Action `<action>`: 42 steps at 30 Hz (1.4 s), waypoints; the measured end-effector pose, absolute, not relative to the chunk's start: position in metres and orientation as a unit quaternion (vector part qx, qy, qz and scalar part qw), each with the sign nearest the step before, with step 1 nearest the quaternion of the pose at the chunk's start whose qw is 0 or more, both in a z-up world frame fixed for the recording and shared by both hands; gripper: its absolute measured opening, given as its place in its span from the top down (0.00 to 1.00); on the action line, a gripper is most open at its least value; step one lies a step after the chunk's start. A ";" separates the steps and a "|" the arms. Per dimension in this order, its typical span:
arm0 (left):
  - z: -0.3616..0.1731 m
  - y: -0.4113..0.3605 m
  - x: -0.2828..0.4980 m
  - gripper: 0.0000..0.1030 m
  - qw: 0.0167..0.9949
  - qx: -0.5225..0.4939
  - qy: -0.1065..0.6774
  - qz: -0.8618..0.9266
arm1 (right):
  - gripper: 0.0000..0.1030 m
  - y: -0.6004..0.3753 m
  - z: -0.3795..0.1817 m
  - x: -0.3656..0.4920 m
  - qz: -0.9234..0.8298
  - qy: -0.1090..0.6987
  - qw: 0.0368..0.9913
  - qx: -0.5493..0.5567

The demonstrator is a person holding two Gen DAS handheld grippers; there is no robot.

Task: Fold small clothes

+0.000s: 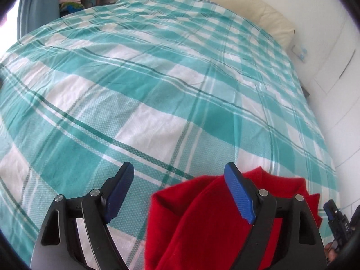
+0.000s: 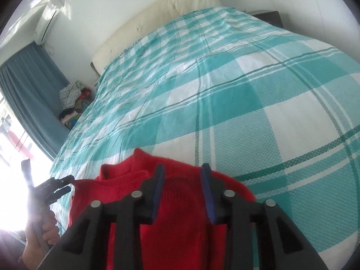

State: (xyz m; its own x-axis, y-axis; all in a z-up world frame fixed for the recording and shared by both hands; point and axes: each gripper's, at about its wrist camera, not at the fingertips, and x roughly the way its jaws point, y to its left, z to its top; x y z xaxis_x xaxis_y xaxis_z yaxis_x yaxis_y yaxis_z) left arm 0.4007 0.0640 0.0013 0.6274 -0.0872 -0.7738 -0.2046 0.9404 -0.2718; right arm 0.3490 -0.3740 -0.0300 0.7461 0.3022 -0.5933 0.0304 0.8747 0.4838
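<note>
A red knitted sweater [image 1: 198, 220] lies bunched at the near edge of the bed, its collar [image 2: 126, 173] pointing up the bed. My left gripper [image 1: 178, 171] stands open and wide; its right finger [image 1: 238, 193] is over the sweater and its left finger [image 1: 119, 193] is over the bedcover. My right gripper [image 2: 183, 171] is open with a narrower gap, right above the sweater [image 2: 180, 213], and red knit shows between its pads without being pressed. The left gripper [image 2: 54, 186], held by a hand, shows at the sweater's left side in the right wrist view.
The bed carries a teal and white plaid cover [image 1: 157, 90] [image 2: 247, 90] with a cream headboard [image 2: 157, 18] at the far end. A pile of clothes [image 2: 72, 99] sits beside the bed by a blue curtain [image 2: 29, 85]. A dark nightstand [image 2: 267, 15] stands at the far right.
</note>
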 end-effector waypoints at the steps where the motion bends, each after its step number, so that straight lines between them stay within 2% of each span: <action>1: 0.005 0.067 0.395 0.18 0.888 -0.161 0.429 0.036 | 0.58 -0.377 -0.024 0.345 0.072 0.344 0.907 0.233; 6: 0.020 0.066 0.343 0.16 0.902 -0.083 0.421 0.050 | 0.58 -0.380 -0.004 0.305 0.077 0.345 0.918 0.180; 10: 0.033 0.048 0.280 0.07 0.917 -0.011 0.394 0.061 | 0.53 -0.369 0.000 0.253 0.095 0.356 0.921 0.124; 14: 0.040 0.029 0.229 0.05 0.927 0.045 0.367 0.067 | 0.52 -0.356 -0.003 0.204 0.107 0.366 0.920 0.090; 22: 0.034 0.019 0.196 0.05 0.928 0.052 0.360 0.073 | 0.51 -0.334 0.011 0.162 0.114 0.346 0.929 0.067; 27: 0.026 0.019 0.195 0.05 0.927 0.050 0.364 0.079 | 0.50 -0.327 0.009 0.160 0.110 0.341 0.932 0.059; 31: 0.018 0.022 0.198 0.05 0.924 0.049 0.370 0.081 | 0.43 -0.330 -0.003 0.168 0.107 0.352 0.927 0.067; 34: 0.016 0.029 0.202 0.05 0.921 0.044 0.377 0.084 | 0.33 -0.346 -0.018 0.189 0.104 0.373 0.915 0.112; 39: 0.019 0.043 0.207 0.05 0.920 0.021 0.383 0.085 | 0.32 -0.380 -0.050 0.248 0.107 0.413 0.876 0.226; 42: 0.020 0.055 0.207 0.05 0.917 0.004 0.388 0.086 | 0.32 -0.374 -0.069 0.276 0.119 0.432 0.859 0.248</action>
State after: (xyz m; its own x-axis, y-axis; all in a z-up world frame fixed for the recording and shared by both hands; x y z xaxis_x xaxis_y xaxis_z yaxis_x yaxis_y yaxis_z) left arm 0.2067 0.0549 0.0201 0.6836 0.1611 -0.7118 -0.1543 0.9852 0.0748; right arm 0.2759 -0.3743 -0.0691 0.5978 0.4196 -0.6831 0.0091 0.8485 0.5291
